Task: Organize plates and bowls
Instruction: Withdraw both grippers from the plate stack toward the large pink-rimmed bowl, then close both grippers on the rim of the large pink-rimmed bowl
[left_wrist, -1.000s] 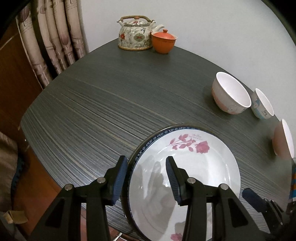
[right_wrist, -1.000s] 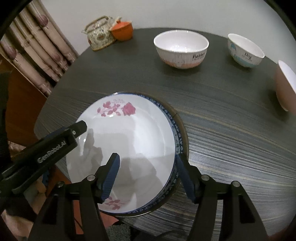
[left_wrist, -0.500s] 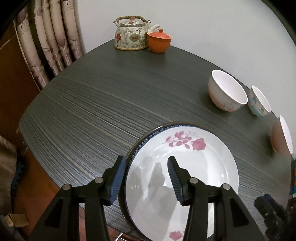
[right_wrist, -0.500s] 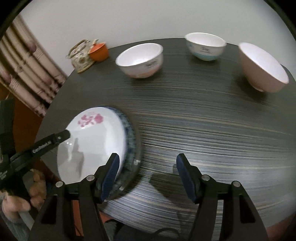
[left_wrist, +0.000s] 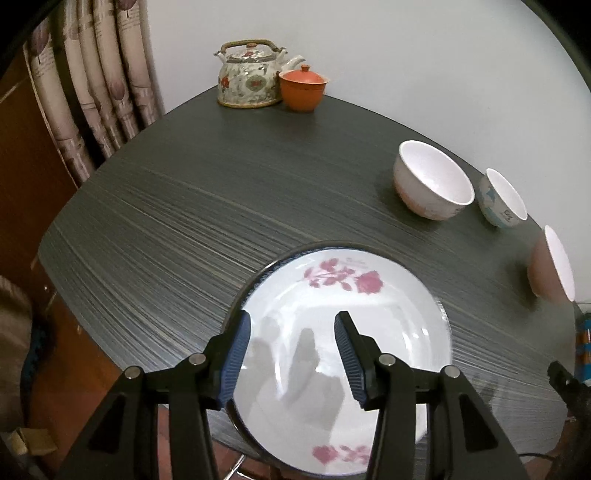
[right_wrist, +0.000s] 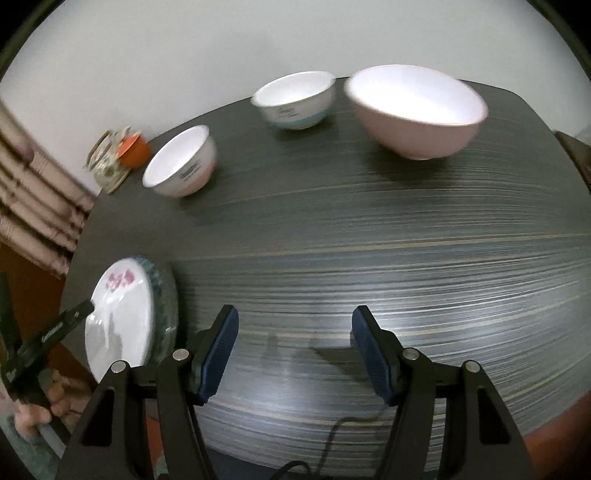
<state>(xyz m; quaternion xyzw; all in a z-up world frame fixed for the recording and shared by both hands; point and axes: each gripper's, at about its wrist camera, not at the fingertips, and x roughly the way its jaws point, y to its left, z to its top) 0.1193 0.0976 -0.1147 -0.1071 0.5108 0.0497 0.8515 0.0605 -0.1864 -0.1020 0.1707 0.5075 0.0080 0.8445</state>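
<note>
The left gripper (left_wrist: 291, 354) hangs over the near rim of the rose plate (left_wrist: 343, 325), jaws apart and pinching nothing. That plate sits on a blue-edged plate (right_wrist: 162, 295) at the table (right_wrist: 369, 258) edge; a bump could knock both off.

The right gripper (right_wrist: 295, 350) is spread wide over bare table.

Farther back stand the pink bowl (right_wrist: 417, 110), the blue-banded bowl (right_wrist: 295, 99) and the white bowl (right_wrist: 181, 162). All three look empty, though the picture is blurry. A quick reach could tip one.

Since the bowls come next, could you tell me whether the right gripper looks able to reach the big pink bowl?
Probably yes: the right gripper is open and empty, and only bare table lies between it and the pink bowl.
</note>
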